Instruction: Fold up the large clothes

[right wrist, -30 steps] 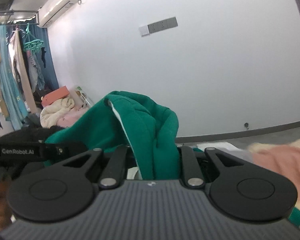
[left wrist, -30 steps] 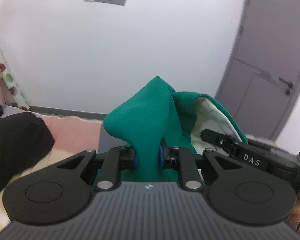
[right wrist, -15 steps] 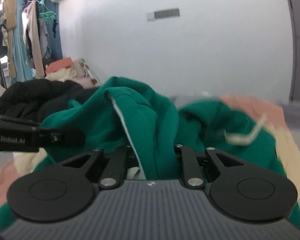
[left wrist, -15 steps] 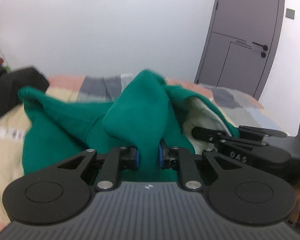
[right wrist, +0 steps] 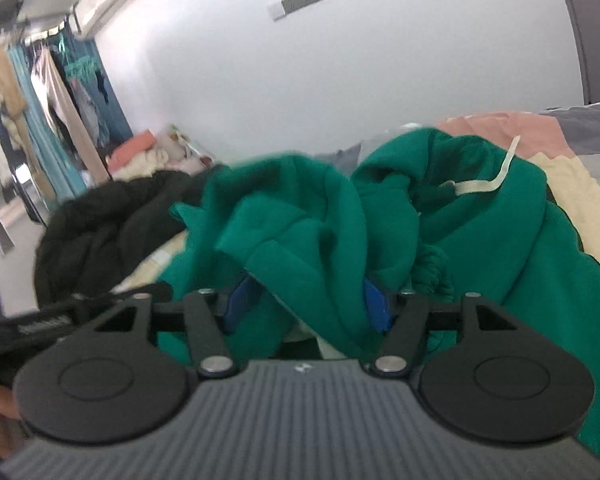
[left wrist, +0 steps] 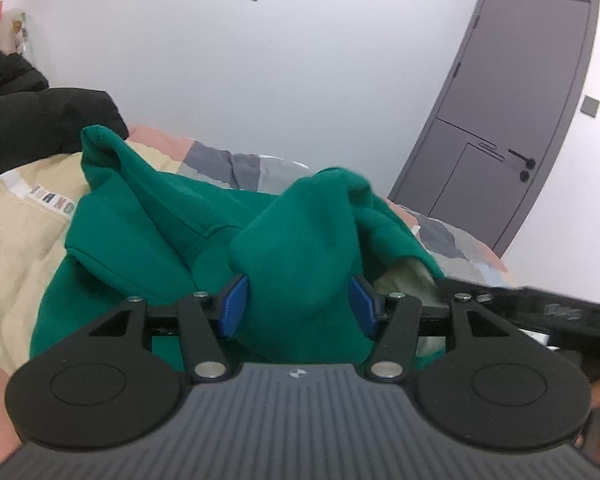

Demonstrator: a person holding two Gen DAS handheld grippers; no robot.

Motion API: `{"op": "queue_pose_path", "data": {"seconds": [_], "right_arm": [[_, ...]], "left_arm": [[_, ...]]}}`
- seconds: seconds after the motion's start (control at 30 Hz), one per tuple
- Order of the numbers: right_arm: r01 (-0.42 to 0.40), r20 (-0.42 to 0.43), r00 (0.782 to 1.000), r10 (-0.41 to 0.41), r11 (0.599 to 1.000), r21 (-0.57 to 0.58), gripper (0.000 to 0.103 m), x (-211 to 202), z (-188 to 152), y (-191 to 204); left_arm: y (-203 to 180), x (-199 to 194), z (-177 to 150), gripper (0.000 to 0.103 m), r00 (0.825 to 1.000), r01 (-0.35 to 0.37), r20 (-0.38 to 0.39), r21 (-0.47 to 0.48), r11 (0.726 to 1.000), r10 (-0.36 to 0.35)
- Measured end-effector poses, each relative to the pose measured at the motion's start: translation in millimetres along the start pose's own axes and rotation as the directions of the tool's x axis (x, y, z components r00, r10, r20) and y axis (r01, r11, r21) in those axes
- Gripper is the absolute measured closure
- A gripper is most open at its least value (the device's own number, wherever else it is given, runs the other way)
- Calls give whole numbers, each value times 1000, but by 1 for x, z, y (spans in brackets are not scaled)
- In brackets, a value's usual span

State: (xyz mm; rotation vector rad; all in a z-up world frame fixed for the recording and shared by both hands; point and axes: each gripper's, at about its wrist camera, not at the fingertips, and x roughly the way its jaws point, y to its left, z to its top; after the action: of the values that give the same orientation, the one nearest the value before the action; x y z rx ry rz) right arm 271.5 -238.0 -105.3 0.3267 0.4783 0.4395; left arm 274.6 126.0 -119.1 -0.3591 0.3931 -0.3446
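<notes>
Left wrist view: left hand-held gripper (left wrist: 298, 306), jaws just opened and now spread, blue pads (left wrist: 233, 306) standing off a bunched fold of the green hoodie (left wrist: 148, 216) that sits between them unpinched; the hoodie lies crumpled on the patchwork bedspread (left wrist: 16, 232), black coat (left wrist: 28, 120) at 10 o'clock, grey door (left wrist: 512, 120) at 2 o'clock. Right wrist view: right hand-held gripper (right wrist: 306, 306) likewise just opened and spread, green fold loose between its pads, cream drawstring (right wrist: 488, 180) at 1 o'clock.

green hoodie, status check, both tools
Left tool, right tool: jaws just opened, fabric loose between. Green hoodie bunched on bed. Black jacket alongside.
</notes>
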Motion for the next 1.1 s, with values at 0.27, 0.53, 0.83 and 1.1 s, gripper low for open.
{"op": "queue_pose_path", "data": {"seconds": [0.27, 0.53, 0.83, 1.1], "right_arm": [[1, 37, 999, 1, 999, -47, 33, 4, 32, 32], [52, -59, 997, -59, 992, -111, 23, 106, 69, 67], [170, -230, 950, -211, 968, -184, 62, 167, 55, 80], [99, -168, 977, -129, 980, -173, 85, 101, 64, 93]], "left_arm": [[16, -2, 1, 42, 1000, 3, -5, -92, 996, -3], [37, -4, -2, 41, 999, -40, -25, -114, 993, 38], [55, -7, -6, 41, 999, -49, -14, -162, 986, 47], [50, -20, -3, 41, 998, -44, 39, -159, 986, 51]]}}
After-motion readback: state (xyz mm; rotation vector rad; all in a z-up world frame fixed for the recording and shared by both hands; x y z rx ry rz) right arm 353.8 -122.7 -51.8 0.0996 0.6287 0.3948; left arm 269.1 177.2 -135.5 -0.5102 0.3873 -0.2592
